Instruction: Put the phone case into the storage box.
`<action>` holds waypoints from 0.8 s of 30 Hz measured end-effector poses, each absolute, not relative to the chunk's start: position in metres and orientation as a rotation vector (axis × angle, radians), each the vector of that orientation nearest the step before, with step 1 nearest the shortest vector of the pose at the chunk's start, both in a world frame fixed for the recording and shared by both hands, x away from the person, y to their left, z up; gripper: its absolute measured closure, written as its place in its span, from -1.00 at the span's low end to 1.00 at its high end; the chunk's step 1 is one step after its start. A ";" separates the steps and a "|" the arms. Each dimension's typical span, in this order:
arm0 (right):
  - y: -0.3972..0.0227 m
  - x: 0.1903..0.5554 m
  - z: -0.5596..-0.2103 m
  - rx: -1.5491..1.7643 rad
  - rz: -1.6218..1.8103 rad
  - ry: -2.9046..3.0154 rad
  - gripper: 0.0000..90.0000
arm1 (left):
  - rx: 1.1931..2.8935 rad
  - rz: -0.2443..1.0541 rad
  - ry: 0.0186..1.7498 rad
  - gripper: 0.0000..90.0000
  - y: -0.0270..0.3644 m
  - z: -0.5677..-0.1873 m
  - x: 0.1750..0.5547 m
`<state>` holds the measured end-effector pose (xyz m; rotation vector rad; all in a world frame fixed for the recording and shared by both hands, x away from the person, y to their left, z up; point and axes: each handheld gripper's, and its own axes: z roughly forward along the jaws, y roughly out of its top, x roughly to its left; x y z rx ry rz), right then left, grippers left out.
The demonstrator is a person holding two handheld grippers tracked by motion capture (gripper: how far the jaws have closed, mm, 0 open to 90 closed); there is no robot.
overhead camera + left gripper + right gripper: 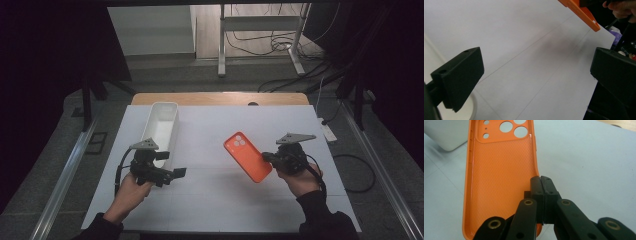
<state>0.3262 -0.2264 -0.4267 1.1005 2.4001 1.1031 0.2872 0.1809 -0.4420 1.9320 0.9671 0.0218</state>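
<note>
High view shows us the right gripper pinching the edge of a bright orange, flexible phone case with round camera cutouts, holding it above the white table surface at a slant, camera end pointing away from us. In the right gripper view we see the two black jaws pressed tight together on the case's thin side wall, the dimpled inside of the shell facing the camera. Our left gripper sits near the front of a long white rectangular plastic bin, well apart from the case. In the left gripper view its jaws stand wide apart with nothing between them, only bare table beyond.
</note>
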 end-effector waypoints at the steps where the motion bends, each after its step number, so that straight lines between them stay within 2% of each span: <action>1: -0.224 0.325 -0.425 1.093 1.117 2.395 0.97 | 1.932 0.018 0.966 -1.00 0.178 -0.441 0.289; 24: -0.211 0.318 -0.419 1.044 1.165 2.383 0.97 | 1.922 -0.069 0.946 -1.00 0.146 -0.437 0.310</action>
